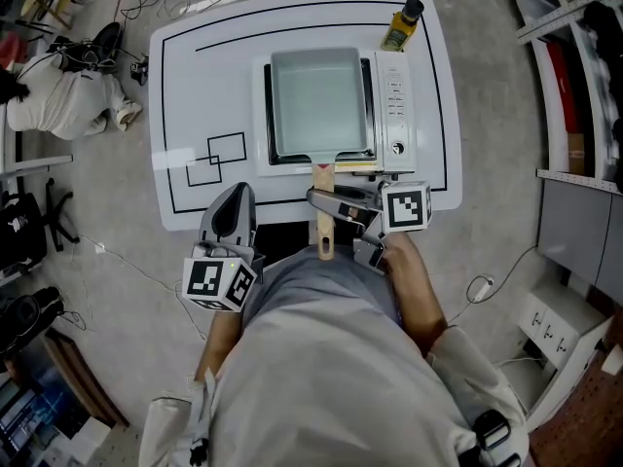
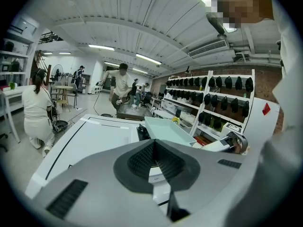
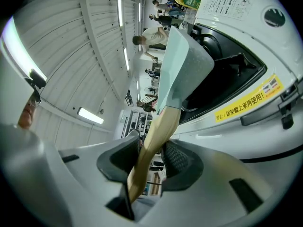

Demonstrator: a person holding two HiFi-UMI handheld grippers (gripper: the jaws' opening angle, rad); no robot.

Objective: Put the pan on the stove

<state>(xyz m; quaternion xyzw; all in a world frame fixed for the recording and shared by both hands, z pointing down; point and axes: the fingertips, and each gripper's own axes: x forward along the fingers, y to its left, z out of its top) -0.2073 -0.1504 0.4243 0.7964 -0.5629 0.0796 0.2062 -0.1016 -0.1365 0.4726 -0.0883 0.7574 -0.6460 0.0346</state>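
A pale green rectangular pan (image 1: 316,100) rests on the white portable stove (image 1: 397,105) in the middle of the white table (image 1: 204,86). Its wooden handle (image 1: 324,224) sticks out over the table's near edge. My right gripper (image 1: 319,200) comes in from the right, turned on its side, and is shut on that handle (image 3: 154,145); the pan (image 3: 182,65) rises ahead of it over the stove (image 3: 246,41). My left gripper (image 1: 234,195) hovers at the table's near edge, left of the handle, shut and empty. From the left gripper (image 2: 154,148), the pan (image 2: 163,129) lies ahead to the right.
A yellow oil bottle (image 1: 401,25) stands at the table's far right corner behind the stove. Black outlines are drawn on the tabletop (image 1: 216,159). A person in white (image 1: 58,100) crouches on the floor to the left. Cables and a socket strip (image 1: 479,288) lie on the floor.
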